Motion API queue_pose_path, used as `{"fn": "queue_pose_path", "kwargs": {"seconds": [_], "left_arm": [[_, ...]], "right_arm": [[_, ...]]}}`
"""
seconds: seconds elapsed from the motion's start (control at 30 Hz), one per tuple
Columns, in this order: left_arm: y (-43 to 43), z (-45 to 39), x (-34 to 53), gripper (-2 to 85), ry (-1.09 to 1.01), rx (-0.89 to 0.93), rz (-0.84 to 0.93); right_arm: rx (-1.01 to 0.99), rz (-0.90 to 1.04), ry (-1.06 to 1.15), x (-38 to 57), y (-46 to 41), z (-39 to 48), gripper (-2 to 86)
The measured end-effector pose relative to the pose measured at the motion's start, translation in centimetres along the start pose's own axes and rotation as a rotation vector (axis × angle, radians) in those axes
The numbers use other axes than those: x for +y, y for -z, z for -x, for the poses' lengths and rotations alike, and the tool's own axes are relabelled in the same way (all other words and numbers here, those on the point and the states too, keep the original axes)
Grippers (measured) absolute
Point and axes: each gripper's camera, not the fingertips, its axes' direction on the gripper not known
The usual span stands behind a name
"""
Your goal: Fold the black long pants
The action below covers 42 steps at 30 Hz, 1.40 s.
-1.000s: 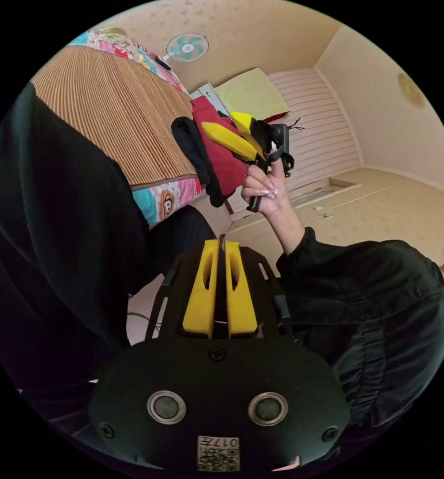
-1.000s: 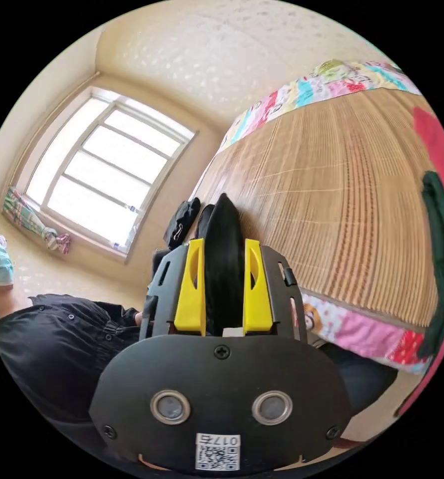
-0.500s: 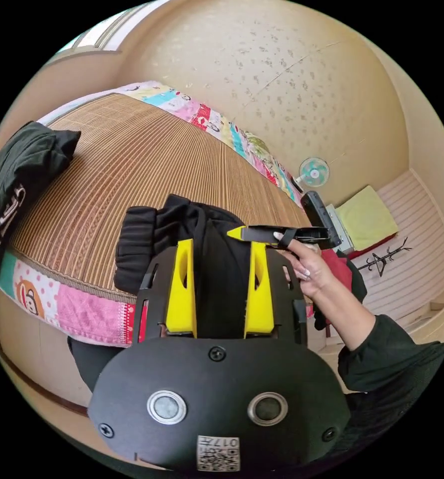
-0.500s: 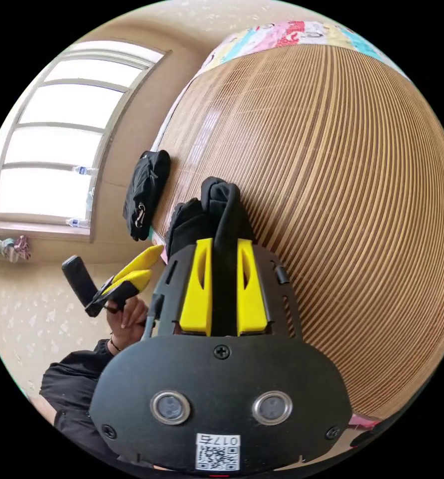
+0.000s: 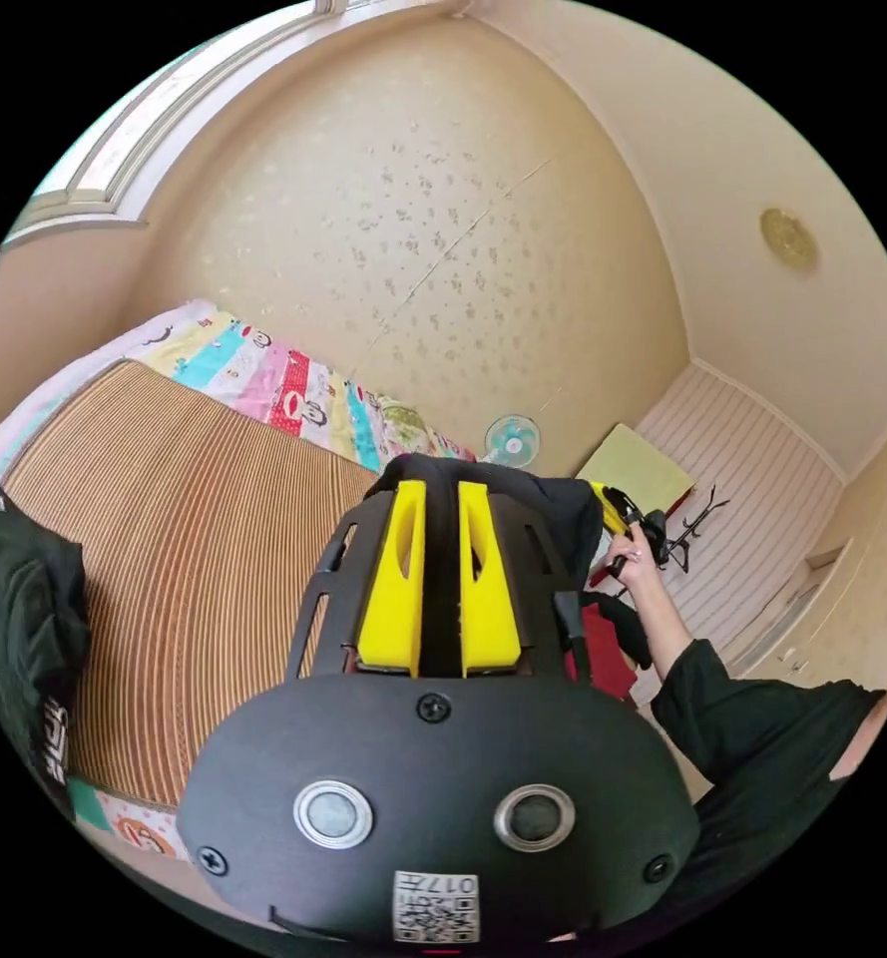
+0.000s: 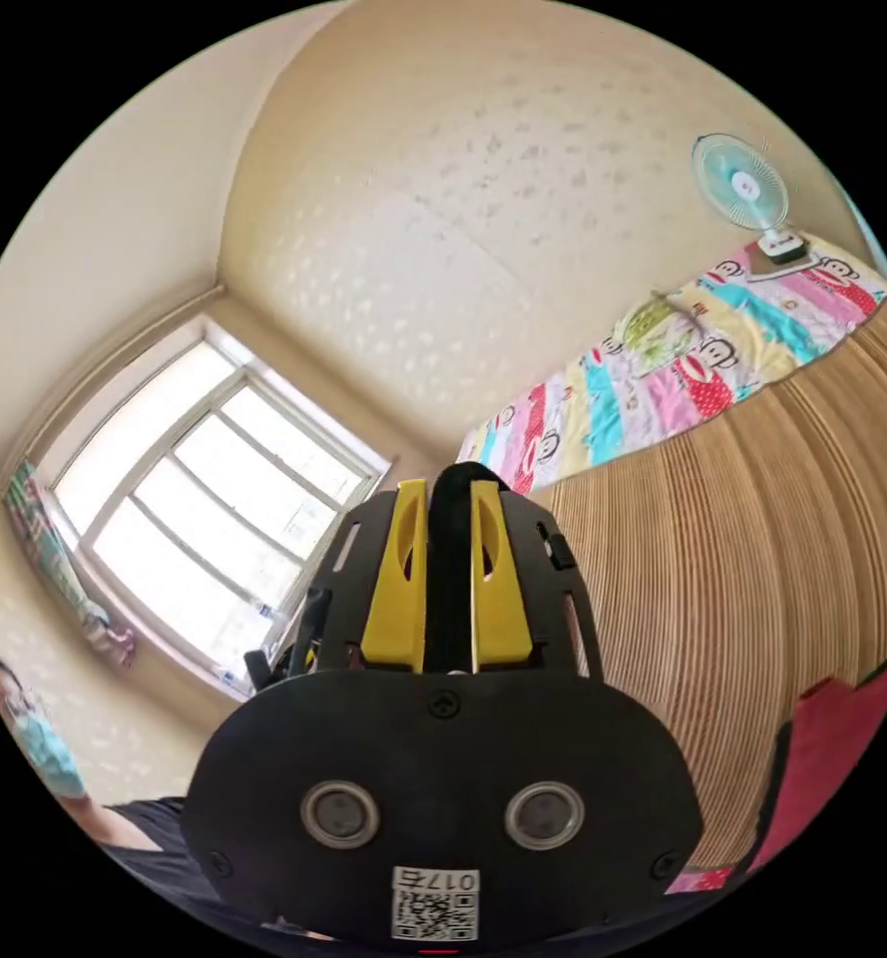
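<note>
**Both hand-held grippers clamp black cloth above the bed**

In the left gripper view the left hand-held gripper has its yellow jaws close together with a thin band of the pants pinched between them; the black cloth bulges out past the jaw tips toward centre right of the frame. There the other hand-held gripper, held in a hand, meets the same cloth. In the right gripper view the right hand-held gripper is clamped on a narrow ridge of the pants, which rises just above the jaw tips at the frame's centre.

The cloth looks soft and limp, light enough to hang from two pinches, and likely to sag and swing between them. It folds thick, so a hold on a seam or hem edge would probably slip least.

Most of the pants is hidden behind the gripper bodies, so which part is held, waist or cuff, cannot be told. The bed lies at lower left, with a dark garment cut off by the frame edge. Red cloth at lower right is also cropped.
</note>
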Motion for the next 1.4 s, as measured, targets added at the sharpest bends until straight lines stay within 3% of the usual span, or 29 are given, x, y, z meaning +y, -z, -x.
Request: {"fn": "queue_pose_path", "kwargs": {"seconds": [0.1, 0.17, 0.23, 0.33, 0.4, 0.47, 0.57, 0.63, 0.8, 0.9, 0.97, 1.07, 1.13, 1.23, 1.4], "left_arm": [[-2.5, 0.8, -4.0, 15.1, 0.000, -0.099, 0.152], [-4.4, 1.2, -2.7, 16.4, -0.009, -0.131, 0.259], [-7.1, 2.0, 2.5, 14.9, -0.055, -0.115, 0.423], [-10.3, 4.3, 10.6, 14.7, 0.005, -0.098, 0.671], [-10.4, 5.5, 14.7, 14.2, 0.068, -0.078, 0.728], [-9.7, 6.3, 17.3, 13.6, 0.138, -0.043, 0.735], [-8.7, 6.5, 20.3, 10.9, 0.222, 0.043, 0.742], [-8.3, 6.2, 22.5, 7.7, 0.284, -0.036, 0.771], [-6.5, 4.7, 25.0, 4.7, 0.421, -0.060, 0.663], [-5.8, 2.6, 24.9, 2.9, 0.387, 0.030, 0.644], [-4.9, 1.8, 24.1, 1.9, 0.349, 0.078, 0.622], [-3.2, 3.0, 22.8, 0.9, 0.410, 0.302, 0.519], [-3.7, 3.8, 22.2, 0.8, 0.460, 0.441, 0.537], [-4.6, 2.7, 21.1, 0.7, 0.395, 0.490, 0.570], [-3.7, 4.1, 19.3, 6.8, 0.427, 0.428, 0.459]], "right_arm": [[0.190, 0.015, 0.015, -2.6, 2.3, 0.3, 14.0], [0.370, 0.103, 0.129, 0.0, 2.5, 1.0, 14.5], [0.424, 0.200, 0.194, 3.7, 1.9, 0.0, 14.4], [0.406, 0.450, 0.189, 11.2, -0.5, -4.4, 13.9], [0.307, 0.615, 0.122, 16.0, -2.5, -7.2, 14.0], [0.102, 0.752, 0.007, 22.2, -4.8, -9.4, 14.4], [-0.145, 0.765, -0.117, 27.6, -7.0, -9.6, 14.6], [-0.221, 0.771, -0.179, 29.9, -8.8, -9.6, 14.9], [-0.256, 0.769, -0.339, 32.4, -11.8, -11.1, 13.8], [-0.211, 0.803, -0.404, 30.2, -11.7, -13.8, 6.1], [-0.402, 0.845, -0.357, 28.0, -9.9, -14.3, 3.9], [-0.567, 0.832, -0.163, 25.3, -3.8, -13.3, 2.8], [-0.552, 0.811, -0.050, 24.3, 0.7, -12.4, 2.4], [-0.383, 0.765, 0.116, 23.6, 8.3, -10.9, 2.3], [0.030, 0.644, 0.051, 23.2, 19.4, -13.4, 2.5]]}}
